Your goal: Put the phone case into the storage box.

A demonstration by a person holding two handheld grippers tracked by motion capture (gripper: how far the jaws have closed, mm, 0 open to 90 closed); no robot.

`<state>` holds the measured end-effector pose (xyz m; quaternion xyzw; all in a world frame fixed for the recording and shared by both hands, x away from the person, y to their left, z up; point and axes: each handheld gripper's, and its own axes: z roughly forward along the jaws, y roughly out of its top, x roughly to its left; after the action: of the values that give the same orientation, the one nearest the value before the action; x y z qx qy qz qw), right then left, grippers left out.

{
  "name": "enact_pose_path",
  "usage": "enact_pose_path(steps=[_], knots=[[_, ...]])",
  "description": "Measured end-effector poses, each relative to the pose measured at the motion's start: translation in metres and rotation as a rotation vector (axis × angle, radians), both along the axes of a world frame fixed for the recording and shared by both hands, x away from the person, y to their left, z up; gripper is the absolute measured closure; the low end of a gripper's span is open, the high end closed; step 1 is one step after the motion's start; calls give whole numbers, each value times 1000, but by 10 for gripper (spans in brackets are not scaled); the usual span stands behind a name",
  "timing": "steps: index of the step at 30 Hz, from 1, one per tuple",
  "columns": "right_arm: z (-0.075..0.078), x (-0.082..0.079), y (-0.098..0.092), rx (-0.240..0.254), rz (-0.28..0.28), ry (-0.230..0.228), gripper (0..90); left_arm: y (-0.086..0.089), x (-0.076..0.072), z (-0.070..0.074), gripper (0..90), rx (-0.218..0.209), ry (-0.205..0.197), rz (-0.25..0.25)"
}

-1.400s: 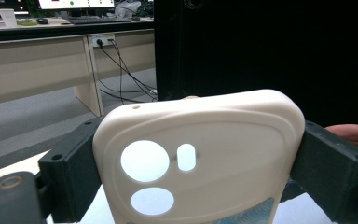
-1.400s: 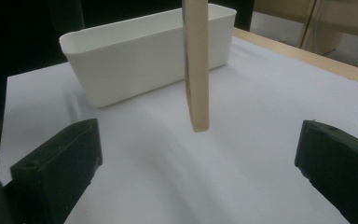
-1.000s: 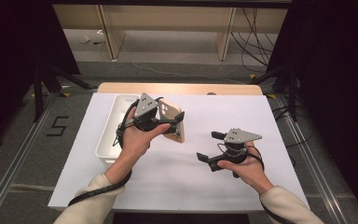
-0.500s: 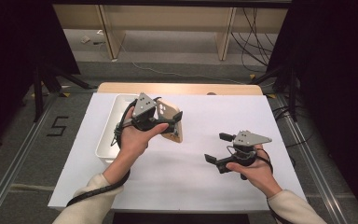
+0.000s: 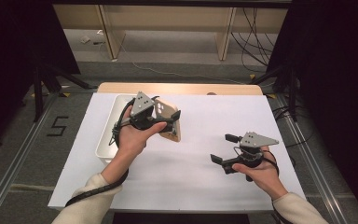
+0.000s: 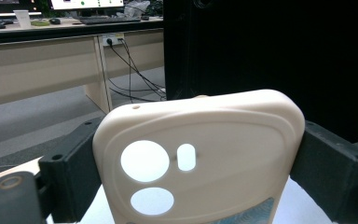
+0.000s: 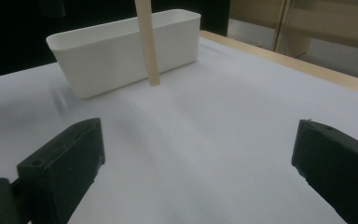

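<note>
- Left gripper (image 5: 170, 125) pinches the cream phone case (image 6: 200, 158) by its side edges, just beside the white bin (image 5: 106, 140); case's lower end cut off
- Right gripper (image 5: 223, 150) spread, empty, well apart from the bin

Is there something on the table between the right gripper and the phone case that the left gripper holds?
No. In the right gripper view only bare white table lies between the right gripper and the phone case.
</note>
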<state>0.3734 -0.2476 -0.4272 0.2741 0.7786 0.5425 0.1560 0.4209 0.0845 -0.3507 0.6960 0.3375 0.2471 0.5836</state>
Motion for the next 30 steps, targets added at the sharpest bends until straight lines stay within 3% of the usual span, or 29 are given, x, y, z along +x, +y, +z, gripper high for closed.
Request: enact_pose_path(steps=[30], knots=[[-2,-1,-10,8,-30,-5,40,21,4,12,101,11,-20,66]])
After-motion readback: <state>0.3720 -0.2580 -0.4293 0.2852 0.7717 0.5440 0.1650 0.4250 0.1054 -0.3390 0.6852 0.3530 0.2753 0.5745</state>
